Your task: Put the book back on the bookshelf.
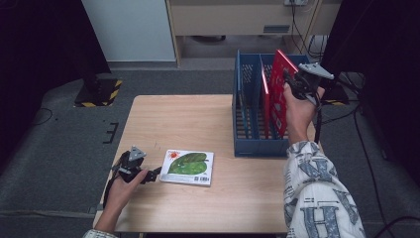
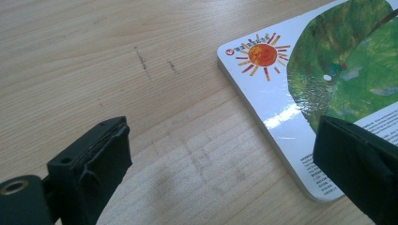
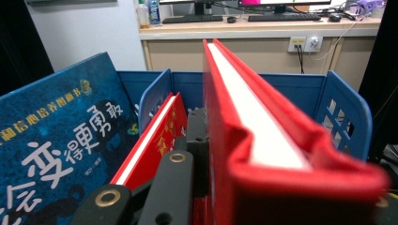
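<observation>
Wooden worktop (image 1: 208, 129) carries a leaf-cover book (image 1: 188, 167) at lower centre; the left hand-held gripper (image 1: 153, 173) sits beside it, jaws wide. Farther, upper right, the right hand-held gripper (image 1: 289, 82) clamps a red book (image 1: 278, 94) upright inside the blue rack (image 1: 247, 144).

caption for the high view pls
Right tongs lower a red book into the blue rack; left tongs wait beside leaf book.

The flat white picture book with a green leaf cover (image 1: 188, 167) lies on the pale wooden table (image 1: 198, 124), left of the blue plastic file rack (image 1: 247, 144) where the red hardcover book (image 1: 281, 89) stands upright.
</observation>
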